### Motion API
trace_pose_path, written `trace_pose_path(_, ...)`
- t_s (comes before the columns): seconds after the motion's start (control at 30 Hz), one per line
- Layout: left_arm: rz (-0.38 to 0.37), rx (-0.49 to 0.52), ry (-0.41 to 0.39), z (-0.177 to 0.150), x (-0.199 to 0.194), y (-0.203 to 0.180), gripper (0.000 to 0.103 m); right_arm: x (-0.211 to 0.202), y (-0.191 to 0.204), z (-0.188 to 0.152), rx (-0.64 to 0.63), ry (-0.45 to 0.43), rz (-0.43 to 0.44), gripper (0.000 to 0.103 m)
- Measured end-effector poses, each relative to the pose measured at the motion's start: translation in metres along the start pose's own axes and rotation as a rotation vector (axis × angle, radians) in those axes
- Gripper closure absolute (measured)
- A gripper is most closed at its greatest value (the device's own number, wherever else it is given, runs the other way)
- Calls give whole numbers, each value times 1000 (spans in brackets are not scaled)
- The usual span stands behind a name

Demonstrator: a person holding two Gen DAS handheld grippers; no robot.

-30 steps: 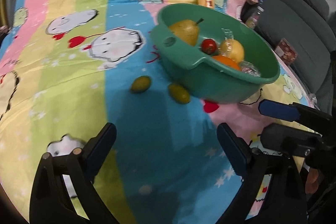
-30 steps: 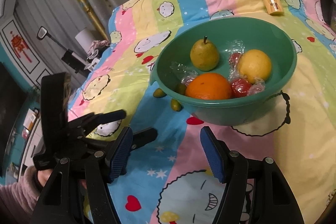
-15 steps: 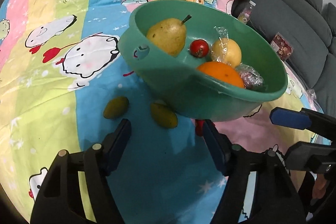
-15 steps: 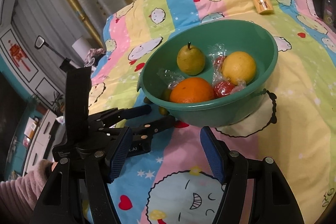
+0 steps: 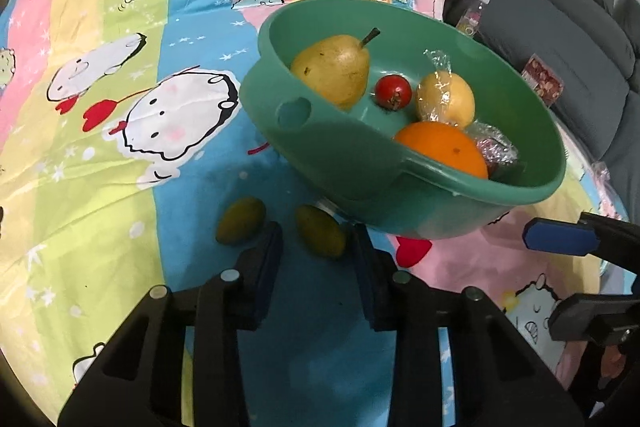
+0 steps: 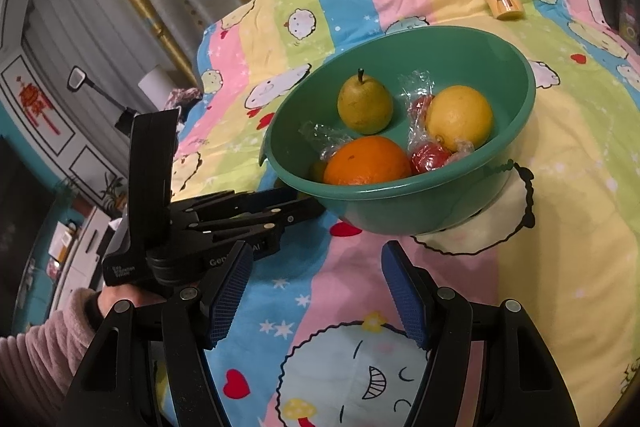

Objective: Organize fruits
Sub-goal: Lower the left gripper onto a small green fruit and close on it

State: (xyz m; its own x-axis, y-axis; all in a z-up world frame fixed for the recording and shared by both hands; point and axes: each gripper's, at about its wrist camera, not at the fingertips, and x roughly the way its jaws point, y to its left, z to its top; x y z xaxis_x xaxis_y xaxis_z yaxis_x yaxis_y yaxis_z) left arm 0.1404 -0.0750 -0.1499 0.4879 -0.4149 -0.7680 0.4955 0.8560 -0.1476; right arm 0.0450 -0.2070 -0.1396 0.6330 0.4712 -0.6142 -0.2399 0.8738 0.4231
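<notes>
Beside the green bowl (image 5: 360, 163) on the bed's cartoon quilt (image 5: 120, 147), the left gripper (image 5: 316, 251) has just been closing its jaws around a small green fruit (image 5: 320, 231), seemingly not yet pinched. The right gripper (image 6: 316, 291) hovers half-open, empty.

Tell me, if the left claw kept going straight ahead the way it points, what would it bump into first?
Probably the small green fruit lying on the bedspread just ahead of the left claw; depth is hard to judge.
</notes>
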Motion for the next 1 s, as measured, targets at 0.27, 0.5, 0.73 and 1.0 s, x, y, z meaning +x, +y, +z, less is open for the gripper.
trace_pose_path(0.27, 58, -1, -7, -1, -1, 2, 85, 6, 5, 0, -19, 14, 3, 36)
trace_pose_path(0.5, 44, -76, -31, -13, -21, 21, 85, 17, 12, 3, -42, 29, 4, 36)
trace_pose_path(0.73, 79, -183, -98, -32, -68, 58, 85, 49, 32, 9, -65, 47, 23, 36)
trace_pose_path(1.0, 86, -277, -198, -49, -113, 86, 85, 103, 65, 24, -81, 40, -53, 47)
